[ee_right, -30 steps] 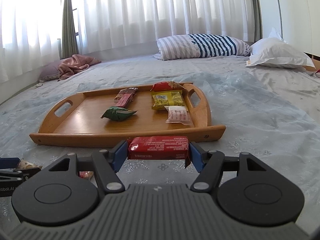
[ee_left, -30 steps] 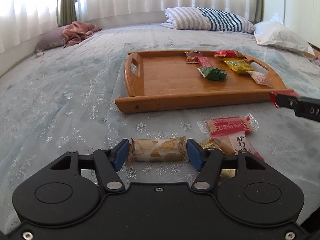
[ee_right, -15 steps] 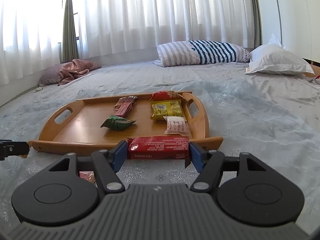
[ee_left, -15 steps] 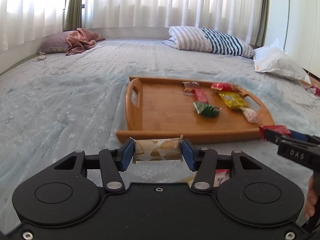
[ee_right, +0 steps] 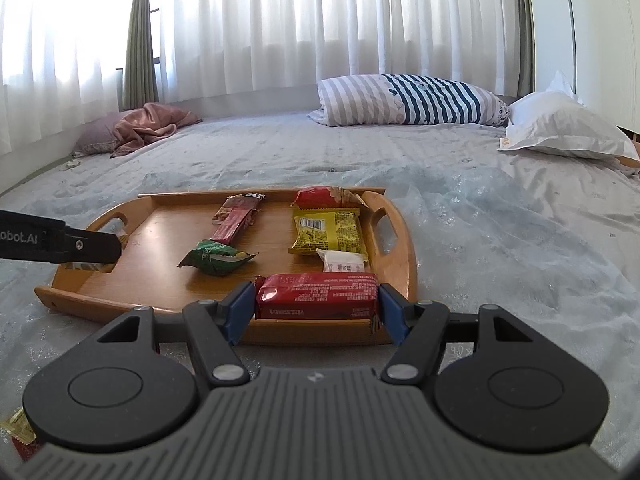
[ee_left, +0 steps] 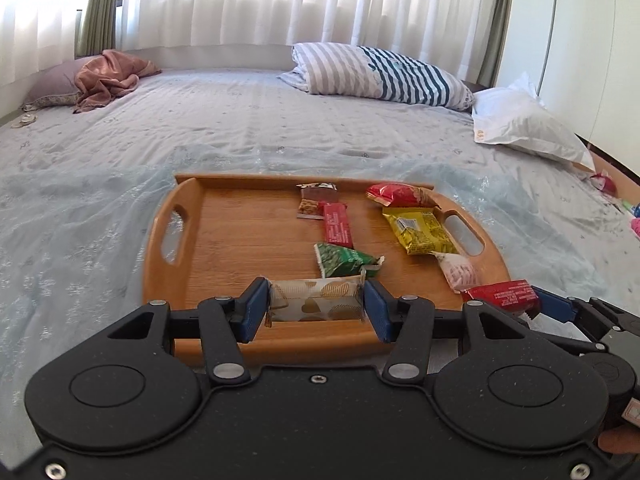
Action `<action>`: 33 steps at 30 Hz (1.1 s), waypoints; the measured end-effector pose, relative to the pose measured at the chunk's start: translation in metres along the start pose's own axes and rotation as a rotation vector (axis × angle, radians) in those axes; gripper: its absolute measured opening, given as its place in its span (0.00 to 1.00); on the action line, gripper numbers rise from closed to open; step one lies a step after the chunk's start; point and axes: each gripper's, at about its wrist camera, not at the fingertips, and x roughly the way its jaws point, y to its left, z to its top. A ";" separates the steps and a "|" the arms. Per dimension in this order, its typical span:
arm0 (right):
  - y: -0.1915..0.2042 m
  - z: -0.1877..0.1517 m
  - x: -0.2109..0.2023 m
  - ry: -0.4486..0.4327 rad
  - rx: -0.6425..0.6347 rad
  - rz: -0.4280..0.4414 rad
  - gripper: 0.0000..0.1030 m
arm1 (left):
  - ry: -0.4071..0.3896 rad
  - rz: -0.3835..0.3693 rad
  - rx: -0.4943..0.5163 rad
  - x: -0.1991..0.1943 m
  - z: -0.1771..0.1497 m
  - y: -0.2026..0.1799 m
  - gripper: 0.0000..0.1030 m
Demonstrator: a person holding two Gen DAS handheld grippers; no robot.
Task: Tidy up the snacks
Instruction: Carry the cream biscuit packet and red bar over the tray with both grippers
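Left hand-held gripper (ee_left: 316, 310): its blue pads pinch a cream wrapper with gold heart prints (ee_left: 316, 300) by its two ends. The jaws closed further within the last second and then held on the wrapper. The packet hangs over the near edge of the tray, towards its left half.
Right hand-held gripper (ee_right: 317, 306): it clamps a long red snack bar with white print (ee_right: 316, 295) end to end, held level over the near right corner of the tray.
Tray: a rectangular wooden tray with cut-out handles (ee_left: 248, 236) lies on the bed, its long sides running across the view.
Snacks on the tray: a green crinkled packet (ee_left: 342, 258) lies near the middle; a slim red bar (ee_left: 338, 229) lies just behind it, its far end against a brown-and-silver wrapper (ee_left: 316, 200). Along the right edge, from far corner to near: a red pouch (ee_left: 400, 195), a yellow packet (ee_left: 420, 230), and a small white-and-pink packet (ee_left: 458, 270).
Bed: a pale blue bedspread with snowflake embroidery (ee_left: 80, 208) covers it. A blue-and-grey striped pillow (ee_left: 380, 72) and a white pillow (ee_left: 524, 124) sit at the far edge, with crumpled pink cloth (ee_left: 108, 80) in the far left corner.
Loose snack: a gold and red wrapper (ee_right: 20, 434) lies on the bed near the right gripper, off the tray.
Person: a fingertip (ee_left: 618, 440) shows at the lower right edge of the left view.
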 end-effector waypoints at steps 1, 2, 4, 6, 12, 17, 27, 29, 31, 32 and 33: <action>-0.001 0.001 0.002 -0.001 -0.009 -0.004 0.67 | 0.008 -0.006 -0.005 0.005 0.002 -0.002 0.49; -0.002 0.001 0.004 0.000 -0.017 -0.008 0.67 | 0.015 -0.007 -0.008 0.010 0.003 -0.004 0.49; -0.003 0.001 0.008 0.005 -0.027 -0.007 0.67 | 0.026 0.002 -0.001 0.020 0.005 -0.009 0.49; -0.004 0.001 0.012 0.010 -0.036 -0.010 0.67 | 0.039 0.002 0.006 0.030 0.005 -0.014 0.49; -0.008 0.000 0.022 0.031 -0.032 -0.005 0.67 | 0.073 0.000 0.003 0.055 0.003 -0.024 0.49; -0.009 0.001 0.029 0.042 -0.036 0.004 0.68 | 0.098 -0.005 -0.009 0.068 0.000 -0.027 0.49; -0.011 0.001 0.035 0.058 -0.028 0.019 0.68 | 0.116 0.007 -0.013 0.085 0.000 -0.032 0.49; -0.012 0.001 0.037 0.065 -0.022 0.022 0.68 | 0.118 0.009 -0.014 0.087 0.000 -0.032 0.49; -0.012 0.001 0.039 0.070 -0.020 0.023 0.68 | 0.117 0.010 -0.010 0.088 -0.001 -0.034 0.49; -0.012 0.002 0.040 0.075 -0.021 0.023 0.68 | 0.116 0.013 -0.007 0.089 0.000 -0.034 0.49; -0.012 0.002 0.041 0.080 -0.020 0.023 0.68 | 0.116 0.014 -0.005 0.090 0.000 -0.035 0.49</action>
